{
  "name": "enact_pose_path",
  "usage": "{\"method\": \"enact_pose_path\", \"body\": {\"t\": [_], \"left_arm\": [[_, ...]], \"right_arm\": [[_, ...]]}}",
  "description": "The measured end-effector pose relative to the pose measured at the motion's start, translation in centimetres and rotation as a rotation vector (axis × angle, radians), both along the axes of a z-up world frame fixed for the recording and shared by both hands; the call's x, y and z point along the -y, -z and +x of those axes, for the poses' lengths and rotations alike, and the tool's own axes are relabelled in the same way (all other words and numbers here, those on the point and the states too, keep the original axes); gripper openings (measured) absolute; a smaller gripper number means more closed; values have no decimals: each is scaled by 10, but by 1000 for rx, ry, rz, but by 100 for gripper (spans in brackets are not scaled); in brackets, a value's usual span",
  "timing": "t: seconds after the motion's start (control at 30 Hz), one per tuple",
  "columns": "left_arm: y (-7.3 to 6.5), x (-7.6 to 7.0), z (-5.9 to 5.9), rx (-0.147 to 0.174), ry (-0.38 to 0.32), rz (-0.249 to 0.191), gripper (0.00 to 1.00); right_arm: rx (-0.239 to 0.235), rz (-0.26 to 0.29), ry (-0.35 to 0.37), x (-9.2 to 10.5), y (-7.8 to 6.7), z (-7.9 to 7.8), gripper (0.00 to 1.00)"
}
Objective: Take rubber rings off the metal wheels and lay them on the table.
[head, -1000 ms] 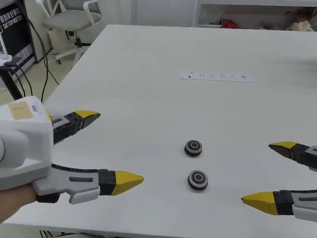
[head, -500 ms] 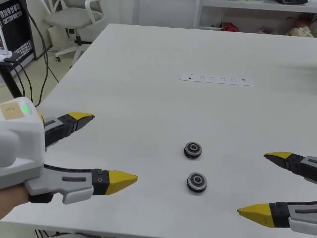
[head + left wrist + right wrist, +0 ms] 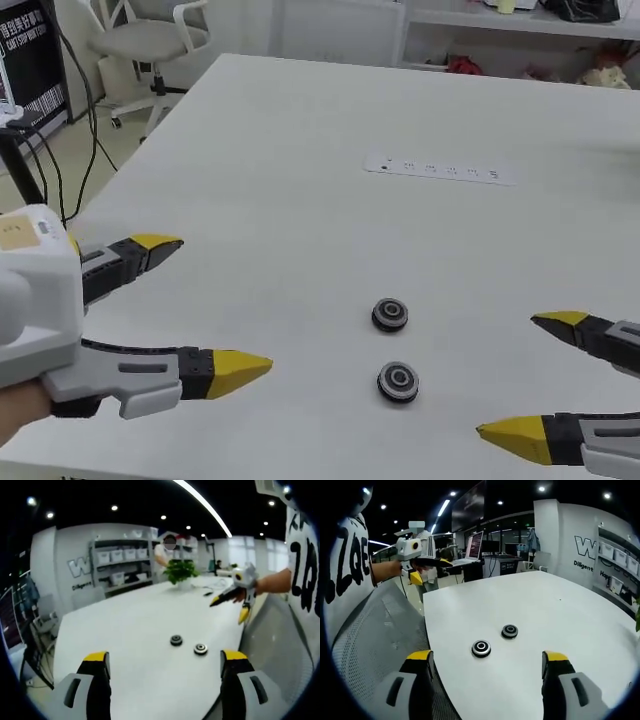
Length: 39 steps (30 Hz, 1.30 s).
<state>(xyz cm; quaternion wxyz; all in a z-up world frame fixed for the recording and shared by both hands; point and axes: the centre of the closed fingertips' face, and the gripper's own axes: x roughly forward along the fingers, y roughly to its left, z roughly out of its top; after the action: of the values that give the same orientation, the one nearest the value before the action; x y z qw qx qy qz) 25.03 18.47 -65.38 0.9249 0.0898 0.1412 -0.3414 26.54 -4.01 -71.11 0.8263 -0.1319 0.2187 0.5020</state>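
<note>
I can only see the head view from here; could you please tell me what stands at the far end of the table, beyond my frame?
Observer: In the left gripper view a potted plant appears to stand at the far end of the table, well past both wheels.
Operator: Thank you. Is there anything off the table's left side that I should know about?
Observer: Yes. The right gripper view shows an open laptop on a dark desk just beyond that edge of the table.
</note>
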Motion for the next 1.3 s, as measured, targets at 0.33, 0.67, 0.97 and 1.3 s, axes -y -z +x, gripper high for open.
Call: {"method": "enact_pose_path", "body": {"t": [0.33,0.67,0.97,1.3], "left_arm": [[-1,4,4,5,12,-4,93],[-1,5,4,1,27,27,93],[-4,0,12,17,18,27,93],[-1,6,14,17,43,29,92]], "right_arm": [[2,-8,-3,0,0,2,86],[1,-4,-4,0,0,2,86],[4,4,-8,1,-3,6,85],[15,37,-30,-10,-5,8,86]]}}
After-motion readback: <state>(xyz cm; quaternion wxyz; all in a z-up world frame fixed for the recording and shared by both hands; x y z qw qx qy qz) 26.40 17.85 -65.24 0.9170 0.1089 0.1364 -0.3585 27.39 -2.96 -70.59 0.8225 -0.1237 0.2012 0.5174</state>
